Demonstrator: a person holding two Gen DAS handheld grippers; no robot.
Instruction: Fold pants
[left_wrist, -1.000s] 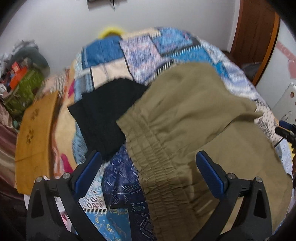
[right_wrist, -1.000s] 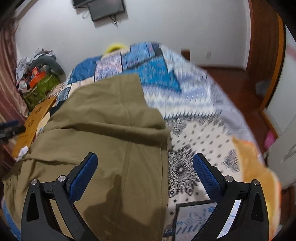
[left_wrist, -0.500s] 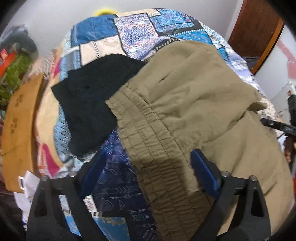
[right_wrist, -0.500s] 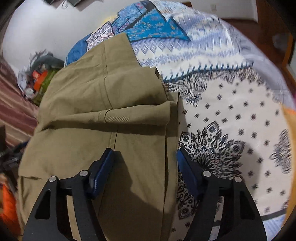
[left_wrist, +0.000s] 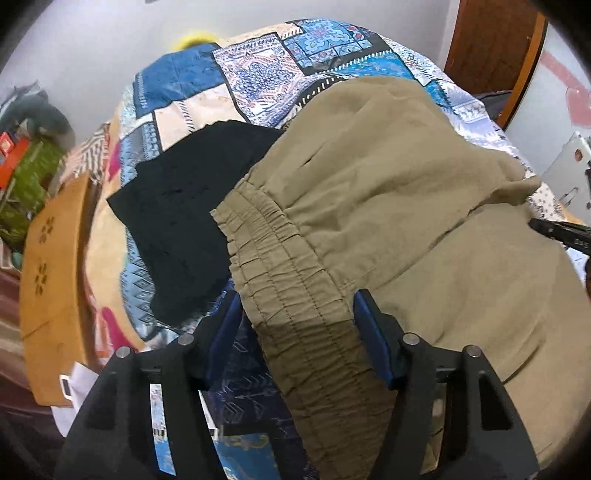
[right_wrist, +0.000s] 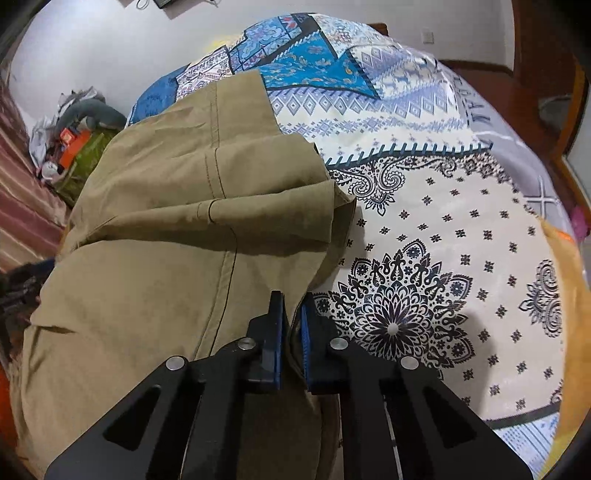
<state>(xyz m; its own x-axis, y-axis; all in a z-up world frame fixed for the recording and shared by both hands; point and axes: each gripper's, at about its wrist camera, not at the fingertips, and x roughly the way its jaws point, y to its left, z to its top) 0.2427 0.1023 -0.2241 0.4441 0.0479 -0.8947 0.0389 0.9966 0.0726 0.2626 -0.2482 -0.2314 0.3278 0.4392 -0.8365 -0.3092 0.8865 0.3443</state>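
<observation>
The khaki pants (left_wrist: 388, 206) lie spread on the patterned bed cover (right_wrist: 424, 229). The left gripper (left_wrist: 297, 321) has its fingers apart, straddling the elastic waistband (left_wrist: 280, 280), which lies between them. The right gripper (right_wrist: 292, 332) has its fingers nearly together, clamped on the pants' right edge. A black garment (left_wrist: 192, 221) lies beside the waistband.

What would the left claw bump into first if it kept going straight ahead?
Probably the khaki pants: their gathered waistband already lies between the open left claw fingers.
</observation>
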